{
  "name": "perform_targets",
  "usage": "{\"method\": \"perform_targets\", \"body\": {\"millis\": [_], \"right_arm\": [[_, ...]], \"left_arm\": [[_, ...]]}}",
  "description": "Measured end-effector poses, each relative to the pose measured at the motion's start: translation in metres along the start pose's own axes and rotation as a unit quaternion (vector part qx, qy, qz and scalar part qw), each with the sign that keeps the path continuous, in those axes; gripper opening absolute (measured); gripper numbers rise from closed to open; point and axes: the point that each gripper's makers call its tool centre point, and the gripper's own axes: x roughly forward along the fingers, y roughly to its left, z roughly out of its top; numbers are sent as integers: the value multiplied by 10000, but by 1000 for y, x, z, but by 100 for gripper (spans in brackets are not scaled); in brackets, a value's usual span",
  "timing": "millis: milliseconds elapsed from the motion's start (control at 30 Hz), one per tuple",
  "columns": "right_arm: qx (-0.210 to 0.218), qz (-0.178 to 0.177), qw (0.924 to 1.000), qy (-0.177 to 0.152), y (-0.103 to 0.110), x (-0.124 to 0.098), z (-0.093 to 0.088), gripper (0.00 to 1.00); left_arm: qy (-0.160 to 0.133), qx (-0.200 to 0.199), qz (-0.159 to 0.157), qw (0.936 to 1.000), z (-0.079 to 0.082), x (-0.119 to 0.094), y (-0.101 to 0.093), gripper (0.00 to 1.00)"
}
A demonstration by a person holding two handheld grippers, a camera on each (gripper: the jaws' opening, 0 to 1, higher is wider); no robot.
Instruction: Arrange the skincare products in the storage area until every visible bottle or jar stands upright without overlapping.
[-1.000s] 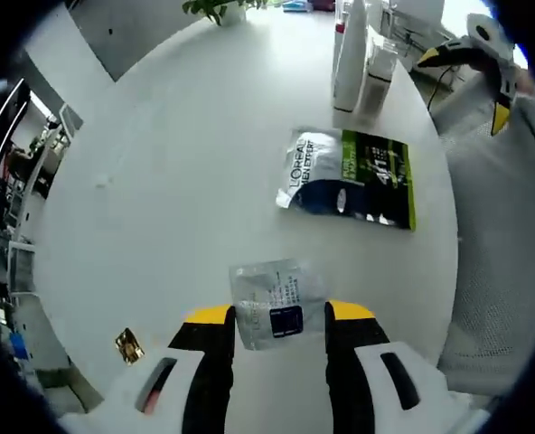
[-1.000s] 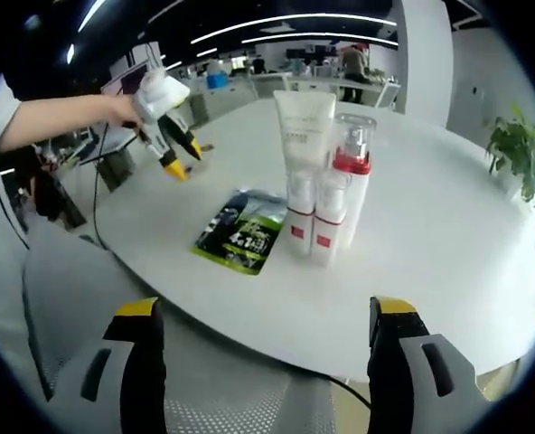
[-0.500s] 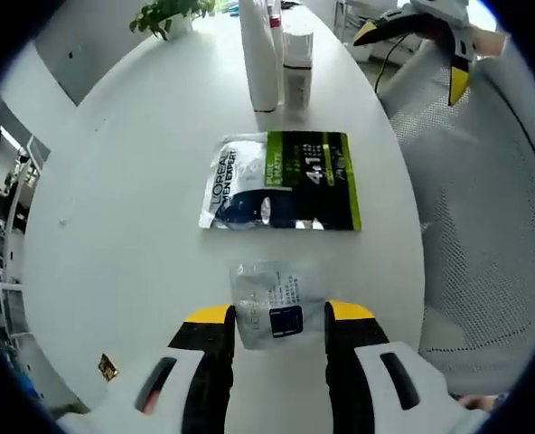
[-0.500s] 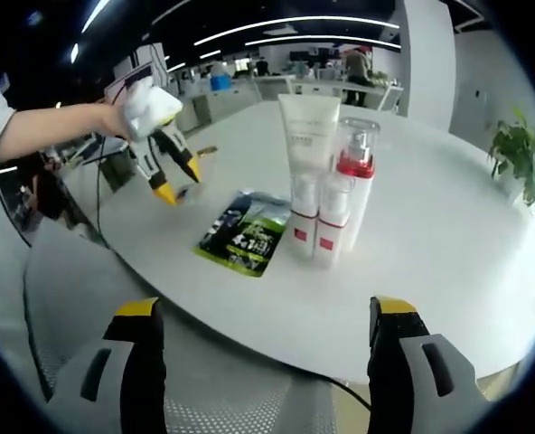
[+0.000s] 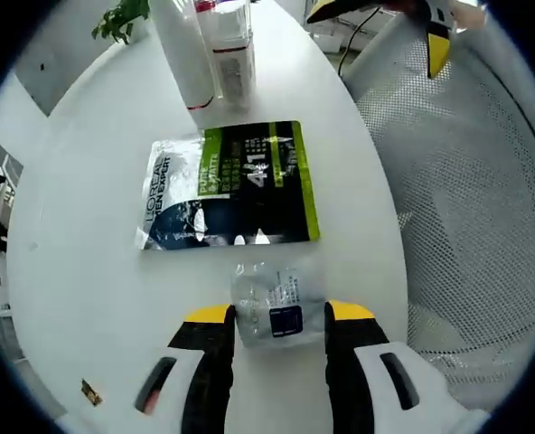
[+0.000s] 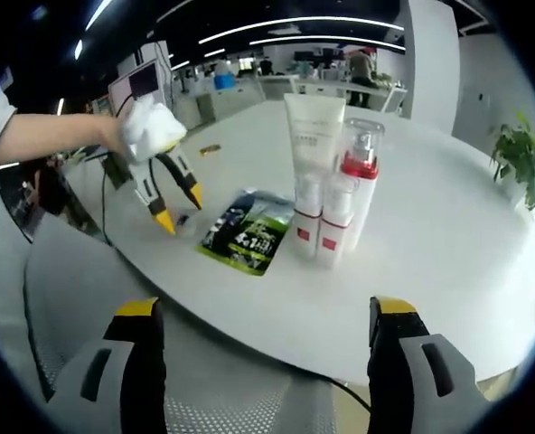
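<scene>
My left gripper [image 5: 278,313] is shut on a small clear sachet [image 5: 269,307] with a dark blue label, held just above the white table near its edge. Right beyond it lies a flat green-and-black pouch [image 5: 227,185]. A tall white tube [image 5: 184,54] and a clear bottle [image 5: 233,50] stand behind the pouch. In the right gripper view, the left gripper [image 6: 171,210] reaches down beside the pouch [image 6: 245,233], held by a hand. The white tube [image 6: 313,136], a red pump bottle [image 6: 358,172] and two small bottles [image 6: 304,221] stand upright together. My right gripper [image 6: 267,309] is open and holds nothing.
A white mesh chair [image 5: 466,226] sits close to the round table's edge [image 5: 376,208]. A potted plant [image 6: 519,154] stands at the far side. A small gold wrapper [image 5: 92,391] lies on the table. Desks and people fill the office behind.
My left gripper has carried the sachet down and closer to the pouch, near the table's edge. The right gripper has stayed where it was, open.
</scene>
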Motion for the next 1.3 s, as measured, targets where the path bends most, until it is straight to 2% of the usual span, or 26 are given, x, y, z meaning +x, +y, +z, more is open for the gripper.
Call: {"method": "perform_targets", "body": {"millis": [667,967,1233,1300], "right_arm": [[34,-15,10000,5,-4,4,-3,94],[32,-21,10000,-16,-1,1,-1,94],[4,-30,10000,-43,-1,1,0,94],[-13,-23,10000,-46,-1,1,0,94]], "left_arm": [[-43,-106,-41,9999,-1,3,3,41],[-27,-184,48,9998,-3,1,7,43],[-139,-456,215,9986,-6,-8,11,48],[-257,-635,265,9973,-5,-12,11,48]]}}
